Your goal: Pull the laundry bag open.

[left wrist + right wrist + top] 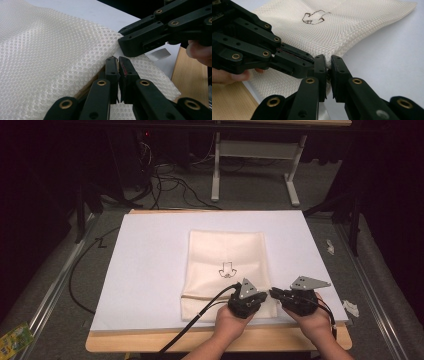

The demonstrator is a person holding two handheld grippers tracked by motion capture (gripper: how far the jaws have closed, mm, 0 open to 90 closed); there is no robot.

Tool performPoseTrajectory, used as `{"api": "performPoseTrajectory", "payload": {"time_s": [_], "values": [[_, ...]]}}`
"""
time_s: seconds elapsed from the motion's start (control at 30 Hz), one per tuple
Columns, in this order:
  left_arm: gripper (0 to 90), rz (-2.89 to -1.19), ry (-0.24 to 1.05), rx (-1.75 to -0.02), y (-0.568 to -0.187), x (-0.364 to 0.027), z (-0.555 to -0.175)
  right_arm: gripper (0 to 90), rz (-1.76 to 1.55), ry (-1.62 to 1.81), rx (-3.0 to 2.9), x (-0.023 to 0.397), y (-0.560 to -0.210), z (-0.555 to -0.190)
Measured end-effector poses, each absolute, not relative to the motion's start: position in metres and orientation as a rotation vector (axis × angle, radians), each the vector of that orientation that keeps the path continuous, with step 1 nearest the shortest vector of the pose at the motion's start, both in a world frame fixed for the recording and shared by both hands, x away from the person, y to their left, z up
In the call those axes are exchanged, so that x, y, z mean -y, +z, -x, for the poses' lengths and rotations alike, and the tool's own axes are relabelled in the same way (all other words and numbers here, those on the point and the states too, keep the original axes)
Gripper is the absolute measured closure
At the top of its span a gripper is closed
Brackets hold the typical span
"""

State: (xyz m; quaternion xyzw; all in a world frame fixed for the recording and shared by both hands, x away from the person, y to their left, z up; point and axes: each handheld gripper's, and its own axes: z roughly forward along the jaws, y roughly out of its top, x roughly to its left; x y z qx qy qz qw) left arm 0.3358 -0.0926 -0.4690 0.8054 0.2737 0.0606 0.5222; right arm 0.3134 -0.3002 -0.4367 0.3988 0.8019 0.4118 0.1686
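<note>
Mesh fabric, a cream-white bag (pixel 227 270), lies flat on the white sheet (pixel 150 265) that covers the wooden table (pixel 150 342), in the lower middle of the high view. A small dark line drawing (pixel 228 270) sits near its centre, and a thin seam runs across its lower part.

Both grippers meet at the bag's lower right corner, in the lower centre of that frame. The left gripper (pixel 266 295), held in the person's left hand (pixel 227 322), reaches in from the lower left with its black cable (pixel 200 317) trailing across the cloth toward the bottom edge. The right gripper (pixel 272 293), held in the right hand (pixel 312 322), comes in from the right, and the two sets of tips sit just beside each other.

In the left gripper view, the left gripper (pixel 118 61) has its jaws clenched on the mesh edge, with a fold of fabric pinched between the pads; the right gripper's black jaw crosses the upper right of that frame, its tip on the cloth just above.

In the right gripper view, the right gripper (pixel 328 62) is also clamped tight on the bag's rim, and the cloth bunches and puckers upward where it is caught. The left gripper enters from the left of that frame, its tip touching the right gripper's left jaw. The drawing (pixel 315 17) shows near the top centre there.
</note>
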Motion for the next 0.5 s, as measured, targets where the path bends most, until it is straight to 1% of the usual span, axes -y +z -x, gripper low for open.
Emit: {"api": "performPoseTrajectory", "payload": {"time_s": [0.1,0.3,0.37,0.4,0.47,0.5], "values": [[87.0,-1.938,0.149,-0.656,-0.468,0.091,-0.335,84.9,-1.123,1.17,-2.284,0.299,-0.436,-0.313],[87.3,-1.948,0.112,-0.674,-0.467,0.086,-0.338,85.5,-1.118,1.152,-2.292,0.296,-0.437,-0.312],[87.4,-1.952,0.125,-0.702,-0.468,0.08,-0.34,86.0,-1.124,1.143,-2.285,0.295,-0.436,-0.312],[87.5,-1.944,0.099,-0.716,-0.469,0.077,-0.343,86.1,-1.134,1.134,-2.271,0.296,-0.435,-0.313],[87.5,-1.943,0.087,-0.749,-0.471,0.071,-0.346,86.1,-1.15,1.148,-2.273,0.299,-0.436,-0.314],[87.5,-1.96,0.105,-0.76,-0.471,0.067,-0.347,86.1,-1.152,1.141,-2.269,0.3,-0.436,-0.314]]}}
